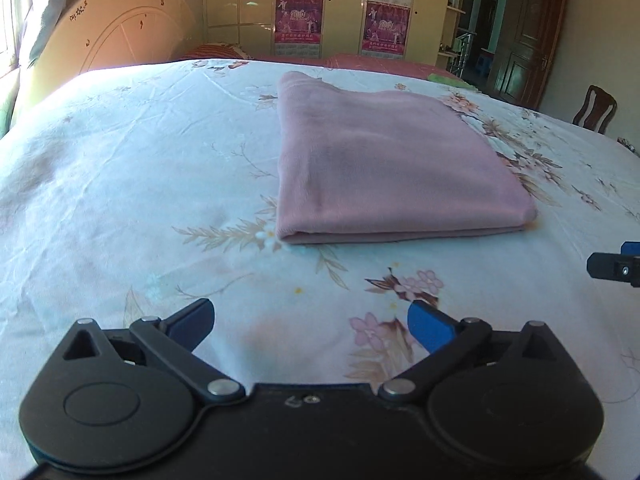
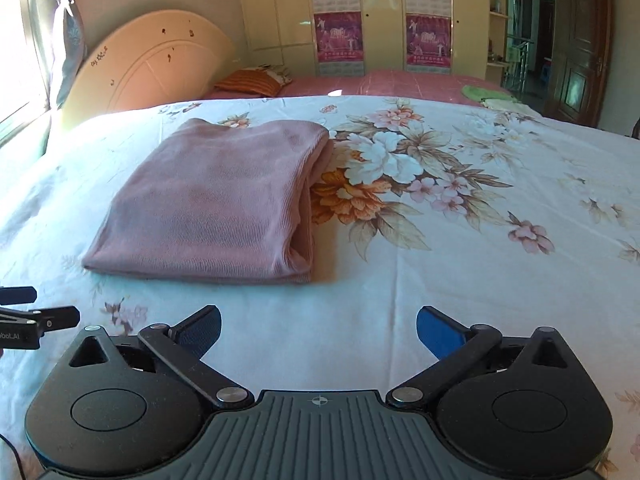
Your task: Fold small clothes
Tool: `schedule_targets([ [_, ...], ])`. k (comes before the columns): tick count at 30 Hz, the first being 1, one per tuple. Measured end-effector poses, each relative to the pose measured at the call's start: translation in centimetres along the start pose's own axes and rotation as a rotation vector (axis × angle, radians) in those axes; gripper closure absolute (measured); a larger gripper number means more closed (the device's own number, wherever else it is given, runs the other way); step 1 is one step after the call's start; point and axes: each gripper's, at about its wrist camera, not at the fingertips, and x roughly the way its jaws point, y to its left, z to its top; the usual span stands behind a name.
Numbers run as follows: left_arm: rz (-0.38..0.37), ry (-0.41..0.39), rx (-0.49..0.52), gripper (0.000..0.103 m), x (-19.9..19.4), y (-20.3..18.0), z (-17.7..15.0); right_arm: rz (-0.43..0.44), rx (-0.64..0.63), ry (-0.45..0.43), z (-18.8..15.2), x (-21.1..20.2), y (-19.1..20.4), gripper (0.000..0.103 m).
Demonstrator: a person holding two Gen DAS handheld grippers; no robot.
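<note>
A pink garment [image 1: 384,160] lies folded into a neat rectangle on the floral bedsheet [image 1: 120,200], its folded edge facing the left gripper [image 1: 310,324]. That gripper hangs near the cloth but apart from it, blue-padded jaws spread wide with only sheet between them. The tip of the right gripper [image 1: 616,266] pokes in at the right edge. Behind stand a cream headboard [image 1: 120,28], a wardrobe with pink posters [image 1: 298,20], a dark wooden door [image 1: 528,32] and a chair [image 1: 594,108].
</note>
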Motion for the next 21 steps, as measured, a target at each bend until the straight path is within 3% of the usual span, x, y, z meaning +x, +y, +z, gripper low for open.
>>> schedule_targets([
  [6, -0.021, -0.086, 0.02, 0.0, -6.5, -3.5, -1.0, 0.013, -0.008, -0.029, -3.0, -6.1, 0.6, 0.0],
  [10, -0.031, -0.138, 0.031, 0.0, -11.2, -5.3, -2.0, 0.003, 0.014, -0.094, -3.8, -11.3, 1.2, 0.0],
  [17, 0.042, -0.19, 0.029, 0.0, -17.2, -6.9, -4.4, 0.001, 0.027, -0.129, -5.5, -17.8, 2.7, 0.0],
  [21, 0.035, -0.218, 0.02, 0.0, -20.1, -7.2, -5.4, 0.008, 0.01, -0.132, -6.7, -20.5, 3.7, 0.0],
])
